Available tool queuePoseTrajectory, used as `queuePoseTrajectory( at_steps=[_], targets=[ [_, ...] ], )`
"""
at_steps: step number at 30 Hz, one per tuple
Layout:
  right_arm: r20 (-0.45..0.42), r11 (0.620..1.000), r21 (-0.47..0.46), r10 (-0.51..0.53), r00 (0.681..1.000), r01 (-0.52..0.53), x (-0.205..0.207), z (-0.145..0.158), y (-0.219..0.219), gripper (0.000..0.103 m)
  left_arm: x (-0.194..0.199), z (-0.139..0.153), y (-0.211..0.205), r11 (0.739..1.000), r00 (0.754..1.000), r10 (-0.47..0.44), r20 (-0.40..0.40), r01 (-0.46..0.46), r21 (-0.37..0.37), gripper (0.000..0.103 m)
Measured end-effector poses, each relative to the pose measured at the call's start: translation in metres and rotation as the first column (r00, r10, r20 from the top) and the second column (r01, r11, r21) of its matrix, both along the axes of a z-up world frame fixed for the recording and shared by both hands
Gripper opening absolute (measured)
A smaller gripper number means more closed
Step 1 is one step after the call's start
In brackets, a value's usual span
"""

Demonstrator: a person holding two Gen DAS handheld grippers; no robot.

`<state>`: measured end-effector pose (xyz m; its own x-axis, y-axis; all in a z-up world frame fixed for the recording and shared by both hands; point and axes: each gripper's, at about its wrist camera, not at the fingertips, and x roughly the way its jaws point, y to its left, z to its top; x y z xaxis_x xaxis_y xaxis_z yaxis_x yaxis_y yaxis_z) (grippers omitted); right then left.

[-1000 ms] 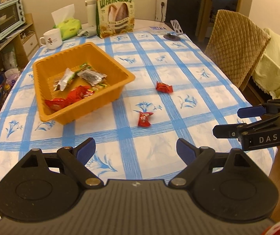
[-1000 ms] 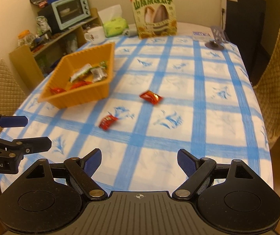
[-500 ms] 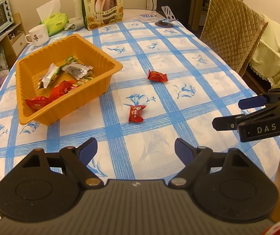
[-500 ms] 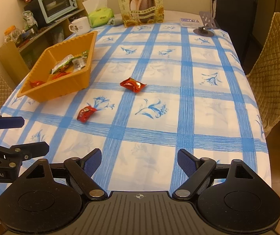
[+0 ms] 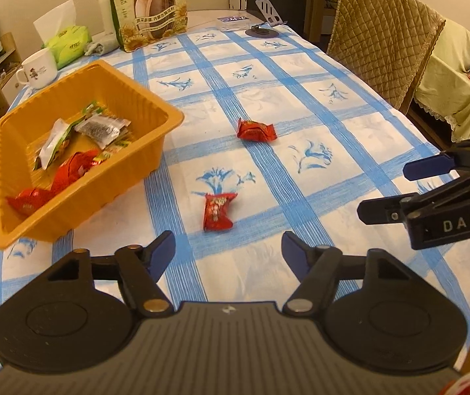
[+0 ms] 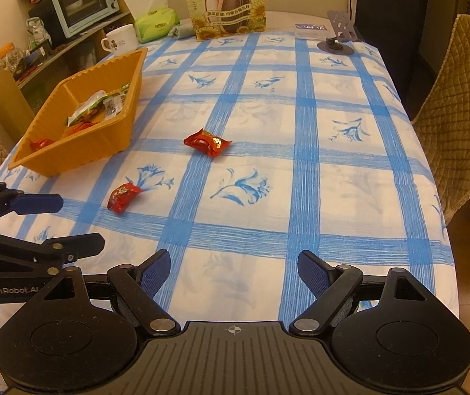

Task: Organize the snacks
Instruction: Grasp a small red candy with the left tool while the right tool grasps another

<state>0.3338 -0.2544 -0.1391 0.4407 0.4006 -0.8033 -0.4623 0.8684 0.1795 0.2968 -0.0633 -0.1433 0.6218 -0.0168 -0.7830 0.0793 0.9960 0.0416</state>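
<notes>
While both my tools hang above the table edge, two loose sweets wait on the blue-checked white tablecloth (image 5: pixel 300 105). The nearer red foil-wrapped candy (image 5: pixel 217 211) lies just ahead of my left gripper (image 5: pixel 228 251), on a blue stripe beside a printed flower. The farther red crinkled candy packet (image 5: pixel 256 130) sits well beyond it, near the corner of the orange ribbed plastic tray (image 5: pixel 165 131), which already holds several wrappers, red and green.

Left gripper: jaws have just been closing, now standing partway apart with nothing between them; the candy is ahead of the tips, not inside. Right gripper (image 6: pixel 234 271): spread wide, empty, over bare cloth; the farther packet (image 6: pixel 208 142) lies well ahead and left of it.

Handling, as I judge it: both pieces look very light, with thin glossy wrappers that crumple and slide. A flat pinch from above may skate off the foil or push the piece along the cloth. The cloth itself is soft and may bunch under the tips. Best hold is across the plump middle of the nearer candy, pads on its long sides, not on the twisted ends, which would fold and slip free. Gentle squeeze only; contents could crack.

Likely step: left takes the nearer piece, then carries it to the tray. Right seems placed for the farther one.
</notes>
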Motion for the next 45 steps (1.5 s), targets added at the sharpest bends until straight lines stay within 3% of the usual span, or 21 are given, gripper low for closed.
queuePoseTrajectory(
  at_steps=[14,28,38,45],
  targets=[
    [-0.010,1.000,0.005,-0.024,1.000,0.024,0.018,-0.005,-0.001,0.084,0.043,-0.019,0.005,1.000,0.999,-0.008,-0.034,0.009,0.021,0.048],
    [-0.021,1.000,0.002,-0.026,0.999,0.026,0.027,-0.010,-0.002,0.084,0.059,-0.029,0.008,1.000,0.997,-0.018,-0.072,0.018,0.006,0.019],
    [0.045,0.997,-0.015,0.082,0.996,-0.081,0.041,-0.012,0.009,0.084,0.044,-0.019,0.025,1.000,0.999,0.027,-0.047,-0.027,0.010,0.017],
    [0.119,0.974,-0.012,0.224,0.967,-0.225,0.065,-0.017,0.019,0.084,0.020,-0.011,0.054,0.992,0.991,0.123,-0.045,-0.123,-0.003,0.017]
  ],
)
